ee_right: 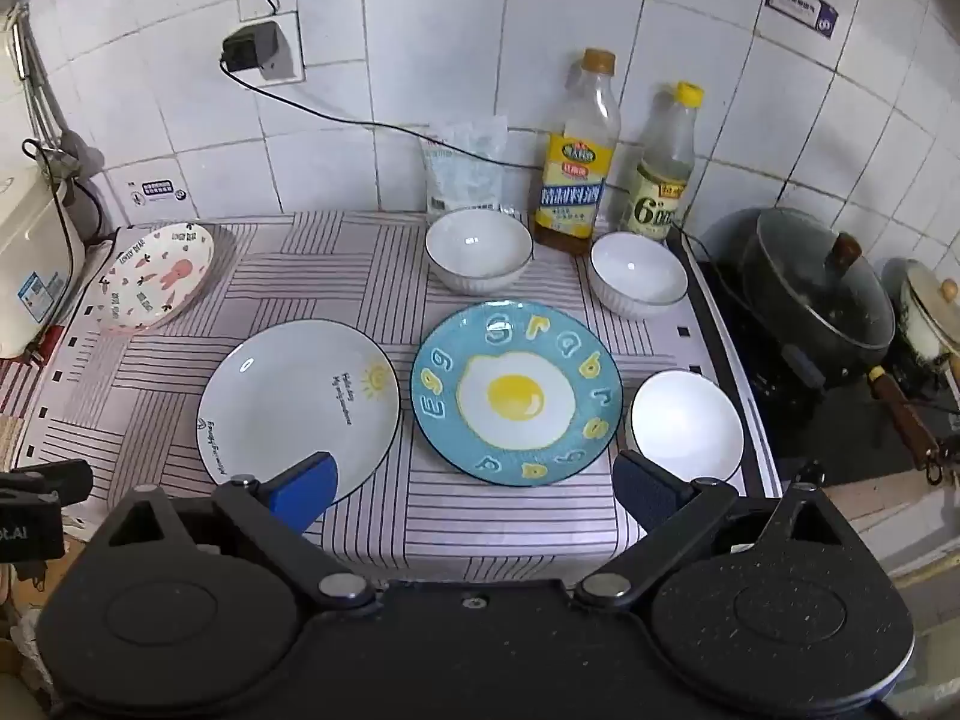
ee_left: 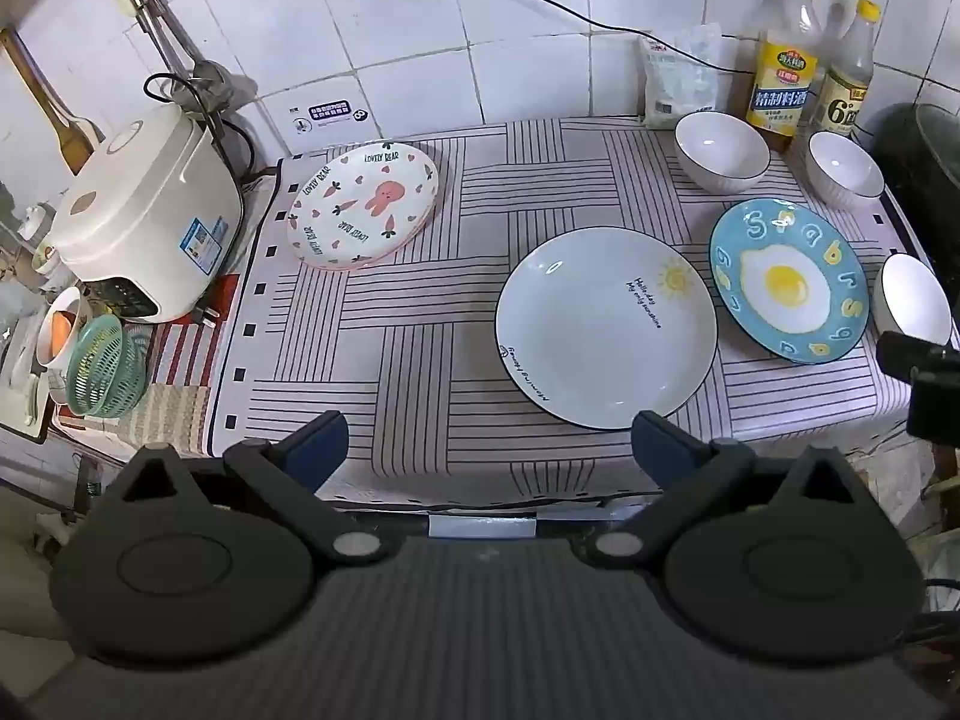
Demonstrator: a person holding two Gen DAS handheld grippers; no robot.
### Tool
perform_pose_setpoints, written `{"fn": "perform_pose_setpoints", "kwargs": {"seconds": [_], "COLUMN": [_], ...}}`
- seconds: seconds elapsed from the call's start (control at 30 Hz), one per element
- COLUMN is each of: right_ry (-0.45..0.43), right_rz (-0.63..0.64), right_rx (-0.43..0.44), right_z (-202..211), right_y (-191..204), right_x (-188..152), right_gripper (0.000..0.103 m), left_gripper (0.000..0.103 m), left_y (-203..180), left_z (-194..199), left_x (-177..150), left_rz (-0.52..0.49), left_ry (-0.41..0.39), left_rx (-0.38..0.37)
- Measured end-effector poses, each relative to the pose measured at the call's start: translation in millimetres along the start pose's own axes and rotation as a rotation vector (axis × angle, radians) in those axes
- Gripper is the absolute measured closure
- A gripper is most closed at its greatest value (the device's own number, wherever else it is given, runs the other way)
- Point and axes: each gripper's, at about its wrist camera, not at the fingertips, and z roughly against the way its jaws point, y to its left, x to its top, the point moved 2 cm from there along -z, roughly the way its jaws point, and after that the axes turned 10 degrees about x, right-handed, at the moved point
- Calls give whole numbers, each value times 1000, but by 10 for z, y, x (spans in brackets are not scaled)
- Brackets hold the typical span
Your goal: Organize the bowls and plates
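Plates and bowls sat spread over the striped cloth (ee_right: 480,516): the bunny plate (ee_left: 366,204) lay alone toward the far left corner, the white sun plate (ee_right: 297,408) and the blue egg plate (ee_right: 516,393) lay side by side near the front edge, just apart, and one white bowl (ee_right: 687,423) sat at the right edge beside the egg plate. Two more bowls (ee_right: 478,249) (ee_right: 638,273) stood along the back edge before the two bottles (ee_right: 576,180). Both claws hung wide and empty, the left gripper (ee_left: 489,444) over the front edge and the right gripper (ee_right: 474,492) before the egg plate.
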Motion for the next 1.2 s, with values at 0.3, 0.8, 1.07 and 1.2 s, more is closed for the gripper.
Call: {"fn": "perform_pose_setpoints", "kwargs": {"seconds": [0.3,0.8,1.07,1.2], "right_ry": [-39,-40,-36,-39], "right_rz": [17,20,18,13], "right_rx": [-25,-35,-36,-35], "right_z": [48,34,31,46], "right_y": [97,106,20,-41], "right_x": [72,12,-23,-65], "right_gripper": [3,3,3,3], "left_gripper": [1,1,1,1], "left_y": [86,57,-39,-70], "left_z": [-23,9,7,3], "left_x": [-53,-50,-94,-113], "left_rz": [33,-8,13,29], "left_ry": [-11,1,9,19], "left_rx": [3,17,-11,-32]}}
